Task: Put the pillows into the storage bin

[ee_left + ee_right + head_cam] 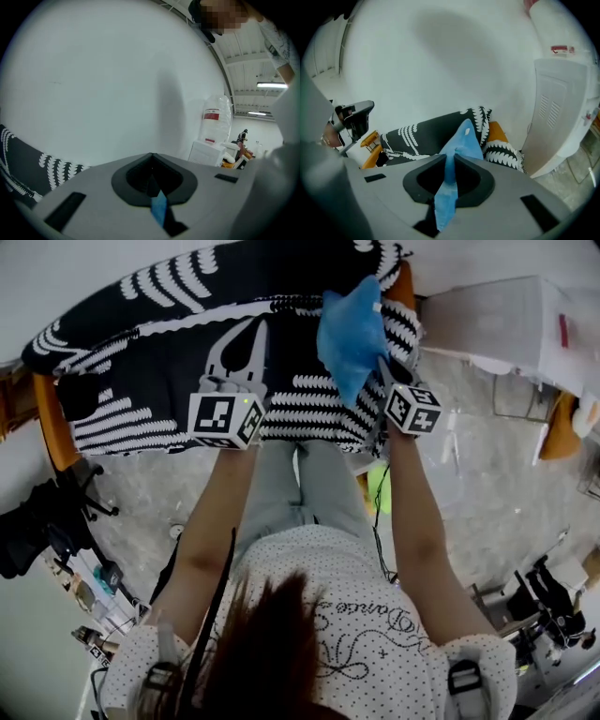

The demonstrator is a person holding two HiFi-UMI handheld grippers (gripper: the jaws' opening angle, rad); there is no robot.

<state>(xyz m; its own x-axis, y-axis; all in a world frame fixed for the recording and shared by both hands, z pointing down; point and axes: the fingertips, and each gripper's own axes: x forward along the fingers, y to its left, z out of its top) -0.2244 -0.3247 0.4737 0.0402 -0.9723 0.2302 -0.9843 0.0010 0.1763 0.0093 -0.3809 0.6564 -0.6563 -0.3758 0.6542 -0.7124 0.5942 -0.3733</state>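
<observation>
Dark hair and a white dotted shirt [356,615] fill the bottom of the head view, and both bare forearms reach forward from there. Beyond them a black-and-white patterned cover [141,362] lies draped over an orange seat [49,423] that stands on a grey speckled floor [478,484]. A white plastic storage bin [497,324] stands just beside the seat's right end. Black camera gear [37,521] sits on the floor at the left. Nothing stands between the seat and the bin.

In its own view the left gripper [152,180] has its jaws together and faces a bare white wall [93,70]. A thin blue sliver shows at the seam between the jaws; I cannot tell what it is.

The right gripper [450,164] is clamped on a soft blue fabric pillow [352,329], with a fold of the fabric pinched between the jaws and running back through them. The pillow is in the air over the right end of the patterned cover, near the bin but apart from it. In the head view its long axis runs away from the person, from the gripper toward the seat's back, and its free corner points that way; in the right gripper view that corner stands up above the jaws.
</observation>
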